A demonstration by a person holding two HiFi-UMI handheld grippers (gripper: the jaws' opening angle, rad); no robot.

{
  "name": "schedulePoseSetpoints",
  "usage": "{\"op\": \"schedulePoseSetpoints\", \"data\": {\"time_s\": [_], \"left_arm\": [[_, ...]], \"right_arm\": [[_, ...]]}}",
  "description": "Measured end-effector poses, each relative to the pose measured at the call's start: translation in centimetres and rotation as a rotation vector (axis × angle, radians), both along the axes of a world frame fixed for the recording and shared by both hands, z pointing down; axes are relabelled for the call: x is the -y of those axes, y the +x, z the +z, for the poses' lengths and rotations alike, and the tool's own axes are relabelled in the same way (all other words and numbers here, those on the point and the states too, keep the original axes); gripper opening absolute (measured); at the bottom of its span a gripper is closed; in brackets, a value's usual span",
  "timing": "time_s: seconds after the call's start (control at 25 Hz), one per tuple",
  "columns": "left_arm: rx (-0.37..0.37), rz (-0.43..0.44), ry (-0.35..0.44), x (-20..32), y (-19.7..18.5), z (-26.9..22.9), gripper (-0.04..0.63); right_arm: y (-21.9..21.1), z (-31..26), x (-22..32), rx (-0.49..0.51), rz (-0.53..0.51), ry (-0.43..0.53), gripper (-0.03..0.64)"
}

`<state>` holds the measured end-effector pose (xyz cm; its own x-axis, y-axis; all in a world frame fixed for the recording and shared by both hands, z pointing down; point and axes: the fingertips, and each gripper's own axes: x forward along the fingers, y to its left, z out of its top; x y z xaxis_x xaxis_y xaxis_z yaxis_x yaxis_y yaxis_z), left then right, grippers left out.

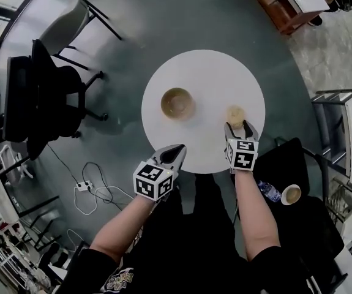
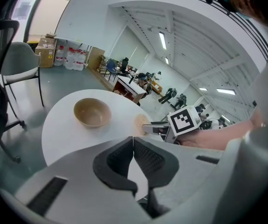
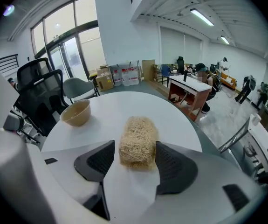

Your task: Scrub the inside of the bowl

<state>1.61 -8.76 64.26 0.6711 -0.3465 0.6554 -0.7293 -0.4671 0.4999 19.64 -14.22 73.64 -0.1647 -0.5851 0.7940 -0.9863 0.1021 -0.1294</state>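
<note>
My right claw (image 3: pixel 134 147) had its jaws wide apart around the fibre scrubber (image 3: pixel 137 133), while my left claw (image 2: pixel 133 143) kept them together, empty

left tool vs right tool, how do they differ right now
The left tool has its jaws shut and empty; the right tool has them wide apart around the scrubber lying on the table. The left tool hangs at the table's near edge, the right tool further in. Both carry a marker cube.

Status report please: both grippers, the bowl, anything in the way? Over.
Left hand-held gripper shut, empty. Right hand-held gripper open, scrubber pad between its jaws, not gripped. Bowl upright on table, untouched. Nothing between pad and bowl.
</note>
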Motion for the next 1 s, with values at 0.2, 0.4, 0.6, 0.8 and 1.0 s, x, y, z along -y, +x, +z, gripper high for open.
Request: {"op": "schedulePoseSetpoints", "data": {"time_s": [0.2,0.4,0.6,0.8,1.0], "left_arm": [[0.019,-0.022,0.0,1.0,-0.7,0.9,0.009],[0.057,-0.098,0.023,3.1,-2.5,1.6,0.009],[0.12,-0.243,0.049,7.2,-6.2,2.6,0.087],[0.142,-0.327,0.013,10.6,-8.4,4.7,0.123],[0.143,-0.357,-0.06,12.5,-8.6,7.7,0.126]], "right_arm": [[0.4,0.7,0.2,-0.013,0.014,-0.009,0.259],[0.5,-0.1,0.4,-0.006,0.015,0.013,0.239],[-0.6,-1.8,1.1,0.001,-0.041,0.058,0.233],[-2.3,-3.1,2.0,0.013,-0.098,0.092,0.233],[-4.0,-3.8,2.6,0.031,-0.157,0.114,0.233]]}}
